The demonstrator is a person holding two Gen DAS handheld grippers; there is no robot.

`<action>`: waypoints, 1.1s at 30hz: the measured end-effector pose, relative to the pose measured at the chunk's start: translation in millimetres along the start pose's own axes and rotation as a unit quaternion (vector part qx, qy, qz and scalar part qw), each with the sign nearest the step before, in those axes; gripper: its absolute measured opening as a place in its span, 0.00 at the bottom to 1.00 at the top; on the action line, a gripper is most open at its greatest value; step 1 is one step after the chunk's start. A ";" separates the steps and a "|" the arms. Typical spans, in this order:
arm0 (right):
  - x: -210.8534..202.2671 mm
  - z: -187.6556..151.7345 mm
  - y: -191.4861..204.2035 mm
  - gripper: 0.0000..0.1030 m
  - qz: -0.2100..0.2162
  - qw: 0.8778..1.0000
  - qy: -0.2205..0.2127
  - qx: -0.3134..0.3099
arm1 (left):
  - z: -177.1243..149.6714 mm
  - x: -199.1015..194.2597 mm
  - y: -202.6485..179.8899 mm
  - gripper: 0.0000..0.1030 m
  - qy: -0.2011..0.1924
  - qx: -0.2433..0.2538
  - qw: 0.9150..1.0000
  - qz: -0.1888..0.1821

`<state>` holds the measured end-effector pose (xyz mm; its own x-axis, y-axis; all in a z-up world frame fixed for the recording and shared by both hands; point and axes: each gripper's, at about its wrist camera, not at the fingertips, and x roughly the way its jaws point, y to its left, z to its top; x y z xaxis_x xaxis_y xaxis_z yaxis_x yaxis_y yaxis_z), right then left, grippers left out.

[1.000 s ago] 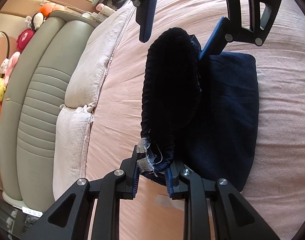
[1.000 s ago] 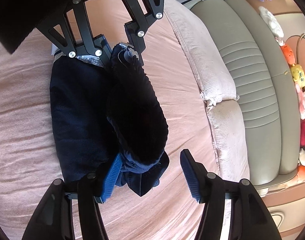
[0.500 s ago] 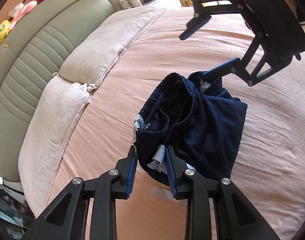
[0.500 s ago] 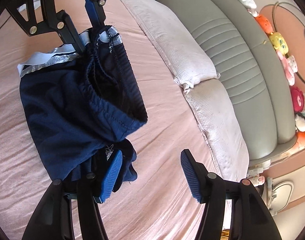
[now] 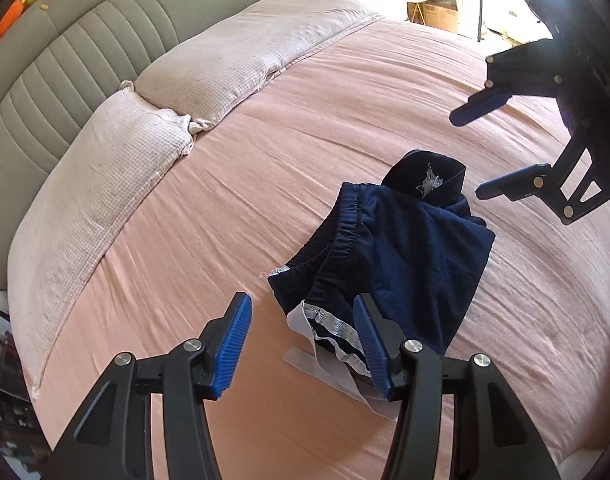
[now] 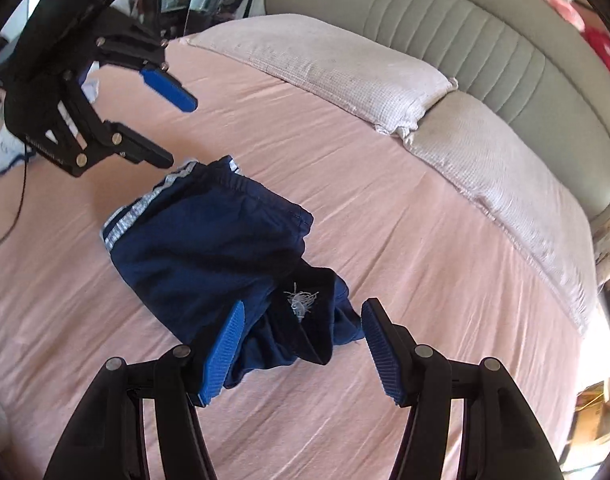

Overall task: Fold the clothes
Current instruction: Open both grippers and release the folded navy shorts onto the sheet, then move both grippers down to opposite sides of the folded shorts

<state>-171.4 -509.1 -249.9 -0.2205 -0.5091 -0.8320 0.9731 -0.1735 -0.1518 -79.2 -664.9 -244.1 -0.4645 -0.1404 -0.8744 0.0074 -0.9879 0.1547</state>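
Dark navy shorts (image 5: 405,248) with white side stripes lie in a loose folded heap on the pink bed sheet (image 5: 265,200). My left gripper (image 5: 303,320) hovers over their striped end, and its jaws are opening. The cloth lies below, by the right pad (image 5: 371,336), and nothing is pinched. My right gripper (image 6: 303,316) is open above the other end of the shorts (image 6: 209,248), free of the cloth. Each gripper also shows in the other view: the right gripper (image 5: 473,156) and the left gripper (image 6: 177,132) both stand off the fabric.
Two pale pillows (image 5: 153,128) line the grey padded headboard (image 5: 77,52). Plush toys (image 6: 601,44) sit behind it. A white garment (image 6: 5,148) and a dark cable (image 6: 21,196) lie at the bed's far side. Boxes and bright floor (image 5: 441,12) lie beyond the bed.
The left gripper let go of the waistband and its jaws spread. Both grippers rose and rolled. The shorts dropped from hanging between them to a heap on the sheet.
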 end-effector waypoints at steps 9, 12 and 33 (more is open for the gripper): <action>11.5 -18.8 -40.5 0.76 0.085 0.982 0.037 0.164 | -30.2 10.9 36.8 0.64 0.019 -0.198 0.973 -0.120; 21.3 -31.1 -48.8 0.76 0.132 0.965 0.062 0.219 | -45.6 20.4 43.9 0.64 0.028 -0.263 0.950 -0.166; 61.5 -94.6 -73.4 0.79 0.231 0.866 0.106 0.431 | -120.8 57.0 55.0 0.70 0.057 -0.488 0.831 -0.260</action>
<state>-250.1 -447.9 -340.4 0.2863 -0.5413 -0.7906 0.5228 -0.6033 0.6023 1.7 -735.1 -341.0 -0.5435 0.3715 -0.7528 0.5726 -0.4917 -0.6560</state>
